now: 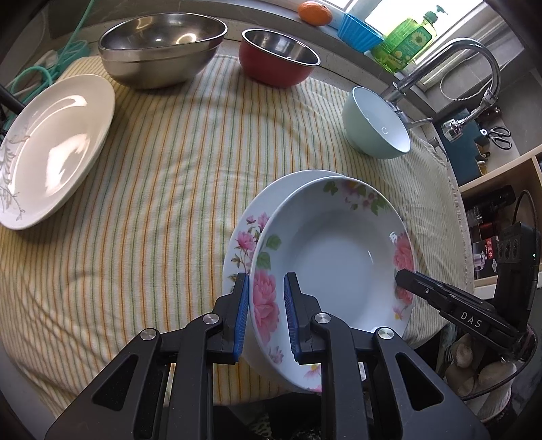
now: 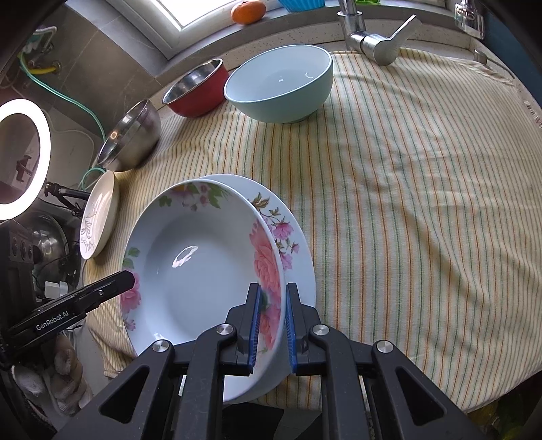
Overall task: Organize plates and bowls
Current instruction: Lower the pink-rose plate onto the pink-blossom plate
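Observation:
Two floral deep plates are nested near the front edge of the striped cloth (image 1: 152, 203). The upper floral plate (image 1: 338, 264) (image 2: 196, 281) sits tilted over the lower floral plate (image 1: 244, 230) (image 2: 298, 257). My left gripper (image 1: 266, 281) is shut on the upper plate's left rim, blue pads on either side of it. On the opposite rim my right gripper (image 2: 273, 287) is shut on the same plate. A white plate with grey leaves (image 1: 50, 145) (image 2: 98, 216) lies at the left.
At the back stand a large steel bowl (image 1: 162, 47) (image 2: 132, 135), a red bowl (image 1: 277, 61) (image 2: 196, 91) and a mint bowl (image 1: 376, 125) (image 2: 281, 88). A faucet (image 1: 474, 57) (image 2: 372, 40) rises behind them. An orange (image 1: 315, 13) and a green soap bottle (image 1: 406, 40) sit on the sill.

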Motion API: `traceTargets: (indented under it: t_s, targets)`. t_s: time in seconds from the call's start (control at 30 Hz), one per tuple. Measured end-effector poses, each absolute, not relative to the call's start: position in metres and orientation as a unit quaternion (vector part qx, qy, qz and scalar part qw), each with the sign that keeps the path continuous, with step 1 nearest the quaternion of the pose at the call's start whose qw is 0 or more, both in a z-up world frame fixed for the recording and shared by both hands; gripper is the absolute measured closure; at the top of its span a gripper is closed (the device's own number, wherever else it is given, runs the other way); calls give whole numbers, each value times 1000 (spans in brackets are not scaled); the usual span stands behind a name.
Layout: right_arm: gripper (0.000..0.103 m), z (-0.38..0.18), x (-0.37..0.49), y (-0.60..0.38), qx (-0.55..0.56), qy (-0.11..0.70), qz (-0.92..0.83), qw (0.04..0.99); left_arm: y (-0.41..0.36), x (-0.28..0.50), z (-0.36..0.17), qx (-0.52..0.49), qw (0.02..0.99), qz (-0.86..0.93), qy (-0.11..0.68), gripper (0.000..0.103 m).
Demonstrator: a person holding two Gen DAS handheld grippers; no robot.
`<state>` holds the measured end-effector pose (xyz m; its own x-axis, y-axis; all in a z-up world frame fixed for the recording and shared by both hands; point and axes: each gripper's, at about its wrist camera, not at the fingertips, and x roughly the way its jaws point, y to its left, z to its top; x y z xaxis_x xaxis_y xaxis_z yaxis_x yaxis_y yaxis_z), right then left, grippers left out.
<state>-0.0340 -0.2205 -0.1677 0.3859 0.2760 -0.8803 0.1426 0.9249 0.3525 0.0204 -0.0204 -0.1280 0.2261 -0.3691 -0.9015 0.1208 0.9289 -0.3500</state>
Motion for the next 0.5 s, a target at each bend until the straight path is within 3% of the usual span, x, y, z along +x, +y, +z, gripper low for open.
traceTargets:
  t_s: [0.5]
  targets:
    - [89,-167,-27,-211,159,555,40,815,-19,22,-133,-102,777,-147,604,85]
